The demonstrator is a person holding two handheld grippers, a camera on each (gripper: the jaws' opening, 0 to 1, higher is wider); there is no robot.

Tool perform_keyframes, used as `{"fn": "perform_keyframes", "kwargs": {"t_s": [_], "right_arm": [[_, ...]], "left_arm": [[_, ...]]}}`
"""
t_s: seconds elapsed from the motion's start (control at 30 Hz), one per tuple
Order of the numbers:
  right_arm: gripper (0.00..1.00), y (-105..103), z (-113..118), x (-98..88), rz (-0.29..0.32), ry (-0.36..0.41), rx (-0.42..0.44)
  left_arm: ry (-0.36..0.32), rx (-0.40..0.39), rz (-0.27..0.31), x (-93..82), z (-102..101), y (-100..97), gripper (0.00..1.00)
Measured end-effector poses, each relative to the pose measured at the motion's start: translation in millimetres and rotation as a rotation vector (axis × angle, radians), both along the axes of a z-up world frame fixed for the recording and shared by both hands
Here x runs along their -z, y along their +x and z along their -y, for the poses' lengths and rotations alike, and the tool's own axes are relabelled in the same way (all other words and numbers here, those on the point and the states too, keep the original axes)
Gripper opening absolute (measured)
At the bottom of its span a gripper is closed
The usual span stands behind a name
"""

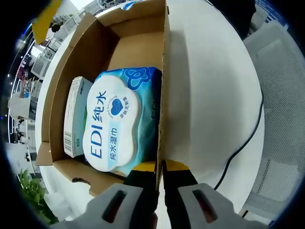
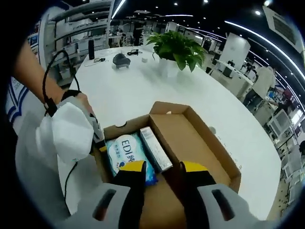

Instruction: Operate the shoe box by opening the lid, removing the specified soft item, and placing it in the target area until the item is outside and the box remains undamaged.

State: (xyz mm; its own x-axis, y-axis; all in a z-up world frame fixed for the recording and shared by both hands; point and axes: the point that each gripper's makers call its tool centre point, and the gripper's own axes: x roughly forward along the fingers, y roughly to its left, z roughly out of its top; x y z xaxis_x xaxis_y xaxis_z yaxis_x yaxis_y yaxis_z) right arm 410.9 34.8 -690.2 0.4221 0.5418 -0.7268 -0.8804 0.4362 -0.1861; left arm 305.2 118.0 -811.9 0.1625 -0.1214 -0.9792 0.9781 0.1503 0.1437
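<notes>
The left gripper point(image 1: 160, 168) pinches the box point(image 1: 164, 71) wall in its jaws. The right gripper point(image 2: 162, 172) is open, seemingly holding nothing, above the wipes point(image 2: 125, 149).

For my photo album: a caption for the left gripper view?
Left gripper clamped on open cardboard box wall, wet wipes pack inside.

Open shoe box point(image 2: 190, 138) on the tabletop point(image 2: 143, 90), lid off. Inside, wet-wipes pack point(image 1: 119, 119) lying flat against one side wall, small carton point(image 1: 76, 114) just beside it, touching; rest of the box floor bare. In the left gripper view, left gripper point(image 1: 159, 174) shut on the box wall next to the pack, cable point(image 1: 243, 143) trailing across the tabletop to the right. In the right gripper view, right gripper point(image 2: 162, 174) parted at the box's near edge, potted plant point(image 2: 177, 47) far behind, well apart.
</notes>
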Motion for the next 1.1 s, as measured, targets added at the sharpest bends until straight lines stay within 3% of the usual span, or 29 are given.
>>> {"fn": "perform_keyframes", "kwargs": {"t_s": [0.27, 0.8, 1.1], "right_arm": [[0.26, 1, -15, 16.4, 0.028, -0.056, -0.079], [0.23, 9, -34, 39.4, 0.008, -0.06, -0.096], [0.21, 11, -43, 62.2, 0.033, -0.144, -0.155]], "left_arm": [[0.0, 0.0, -0.003, 1.3, 0, -1.9, 0.02], [0.002, 0.001, -0.006, 1.8, 1, -3.9, 0.02], [0.001, 0.002, -0.005, 1.6, 1, -4.1, 0.02]]}}
